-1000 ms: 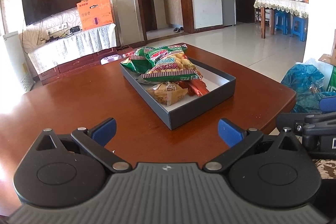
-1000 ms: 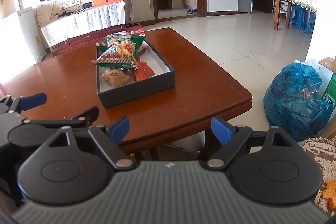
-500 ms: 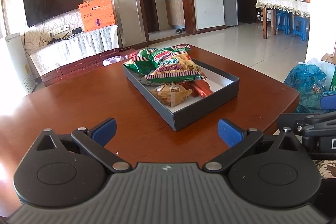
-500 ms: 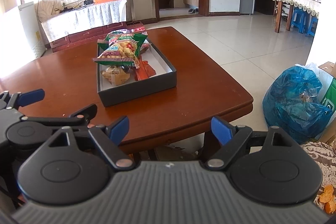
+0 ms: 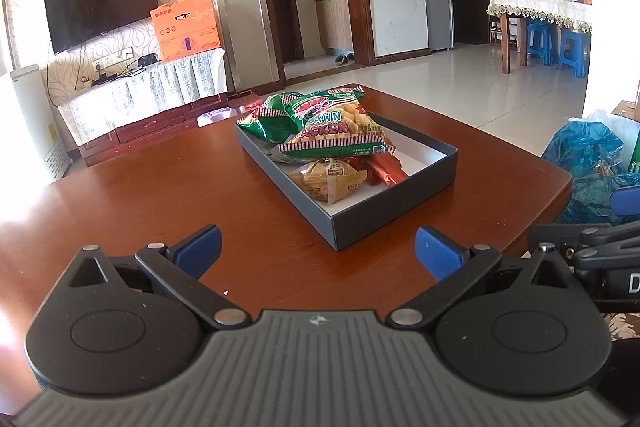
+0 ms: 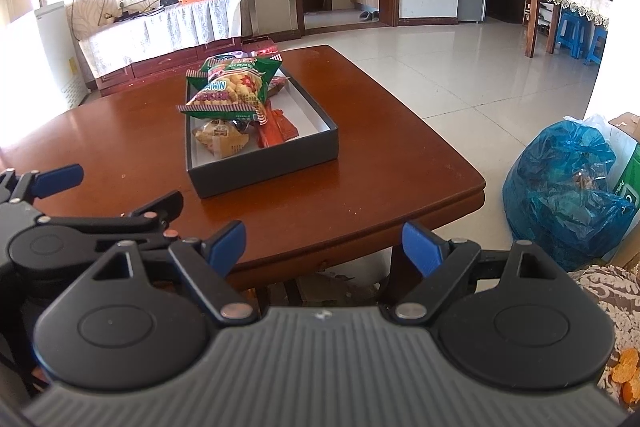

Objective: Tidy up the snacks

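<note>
Surface: wooden table [image 5: 120, 195], sunlit living room behind.
Left gripper [image 5: 318, 251]: held released, empty, over the near edge.
Grey box [image 5: 392, 203]: mid-table, filled with prawn cracker bag [image 5: 340, 135] and small packets.
Right gripper [image 6: 324, 247]: spread wide, empty.

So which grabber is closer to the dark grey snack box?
Left. The left gripper hovers over the brown wooden table, just short of the dark grey cardboard box. The right gripper hangs off the table's edge, farther back.
</note>
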Motion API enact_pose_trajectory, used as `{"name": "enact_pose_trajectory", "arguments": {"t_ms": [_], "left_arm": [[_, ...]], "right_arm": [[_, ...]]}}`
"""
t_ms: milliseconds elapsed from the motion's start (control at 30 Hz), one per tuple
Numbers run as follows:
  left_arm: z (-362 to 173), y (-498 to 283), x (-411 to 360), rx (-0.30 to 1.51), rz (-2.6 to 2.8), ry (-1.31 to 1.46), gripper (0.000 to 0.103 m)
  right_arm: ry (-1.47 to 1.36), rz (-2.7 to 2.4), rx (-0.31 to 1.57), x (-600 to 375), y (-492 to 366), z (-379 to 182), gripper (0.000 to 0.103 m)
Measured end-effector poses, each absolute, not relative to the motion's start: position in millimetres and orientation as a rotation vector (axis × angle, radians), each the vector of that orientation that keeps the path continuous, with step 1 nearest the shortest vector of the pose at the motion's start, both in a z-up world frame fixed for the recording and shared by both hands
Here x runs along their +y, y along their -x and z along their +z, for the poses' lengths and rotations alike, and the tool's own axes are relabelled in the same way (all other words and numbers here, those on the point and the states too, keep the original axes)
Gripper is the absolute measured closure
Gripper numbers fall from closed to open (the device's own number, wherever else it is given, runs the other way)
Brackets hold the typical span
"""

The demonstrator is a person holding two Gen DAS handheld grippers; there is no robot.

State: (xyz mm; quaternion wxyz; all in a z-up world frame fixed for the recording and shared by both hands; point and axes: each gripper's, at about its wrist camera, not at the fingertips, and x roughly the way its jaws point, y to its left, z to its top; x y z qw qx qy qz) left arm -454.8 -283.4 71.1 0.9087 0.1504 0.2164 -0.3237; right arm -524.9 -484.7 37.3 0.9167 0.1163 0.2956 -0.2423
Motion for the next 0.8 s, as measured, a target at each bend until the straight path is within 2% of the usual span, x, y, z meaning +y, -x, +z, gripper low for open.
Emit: {"name": "enact_pose_trajectory", "arguments": {"t_ms": [800], "left_arm": [[75.9,455.2,-280.4,0.446,-0.673,-0.305,0.000]], "right_arm": [[-0.241,-0.489,0.624,-484.3,523.4,35.3,0.016]]}}
